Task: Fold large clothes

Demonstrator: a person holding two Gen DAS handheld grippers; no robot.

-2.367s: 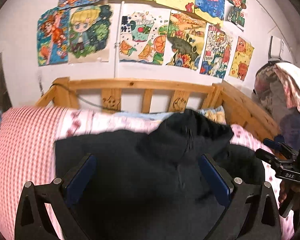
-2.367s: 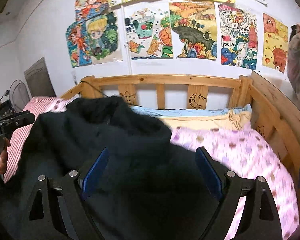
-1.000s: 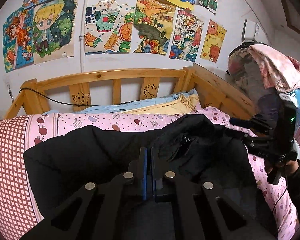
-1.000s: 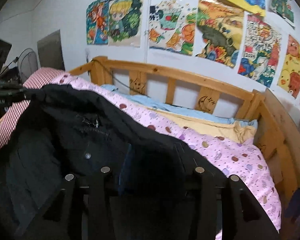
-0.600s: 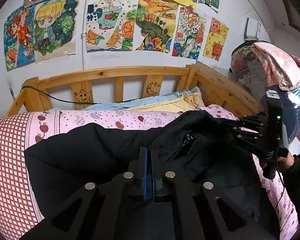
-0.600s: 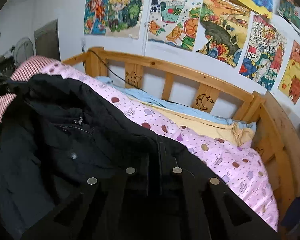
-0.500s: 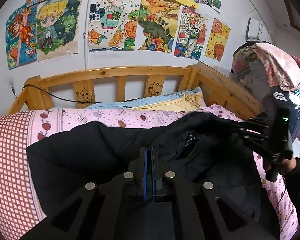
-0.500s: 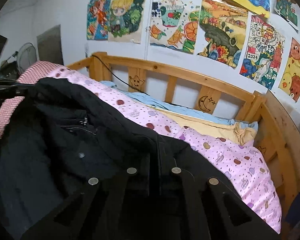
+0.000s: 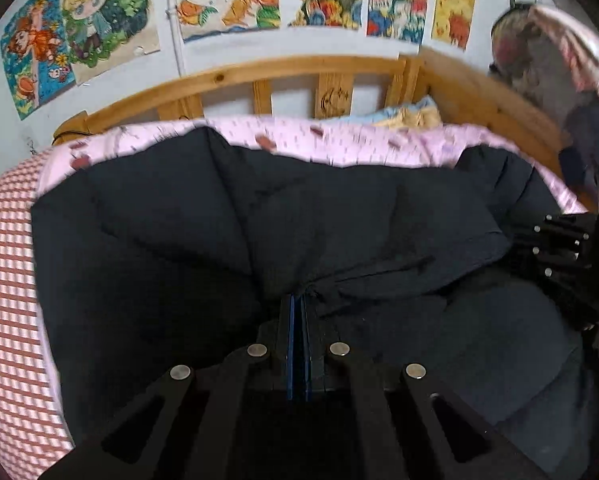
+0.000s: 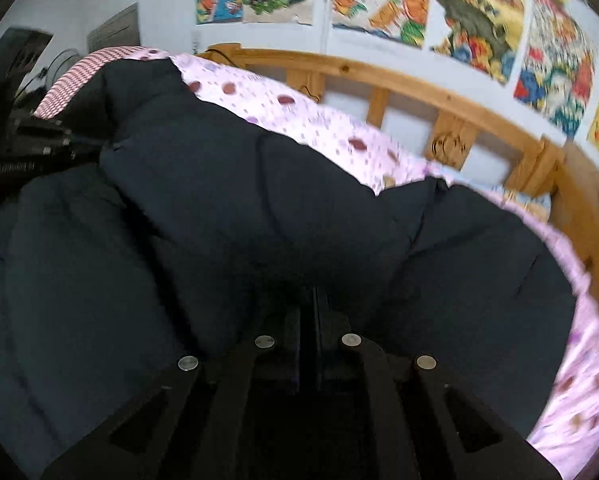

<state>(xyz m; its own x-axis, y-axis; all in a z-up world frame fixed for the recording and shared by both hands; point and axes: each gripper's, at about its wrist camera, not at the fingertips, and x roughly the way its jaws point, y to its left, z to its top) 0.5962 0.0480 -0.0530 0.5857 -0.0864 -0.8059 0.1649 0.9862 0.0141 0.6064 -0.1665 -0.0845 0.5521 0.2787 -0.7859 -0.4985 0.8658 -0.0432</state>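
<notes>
A large black padded jacket (image 9: 339, 220) lies spread over the pink patterned bed sheet (image 9: 339, 144), and it fills most of both views. My left gripper (image 9: 298, 304) is shut, pinching a bunched fold of the jacket near its middle front. In the right wrist view the same black jacket (image 10: 219, 208) bulges up in front of my right gripper (image 10: 313, 300), whose fingers are pressed together on its fabric. The right gripper's black body (image 9: 559, 248) shows at the right edge of the left wrist view. The left gripper's body (image 10: 39, 148) shows at the far left of the right wrist view.
A wooden headboard (image 9: 291, 76) with slats runs behind the bed, and a wooden side rail (image 10: 579, 216) closes the right side. A red checked cover (image 9: 3, 280) lies on the left. Clothes hang on a stand (image 9: 555, 52) at the right. Posters (image 10: 459, 8) cover the wall.
Both grippers went from open to shut on the jacket. They have since dropped lower and closer to the bed, and the jacket now lies flatter and wider over the sheet.
</notes>
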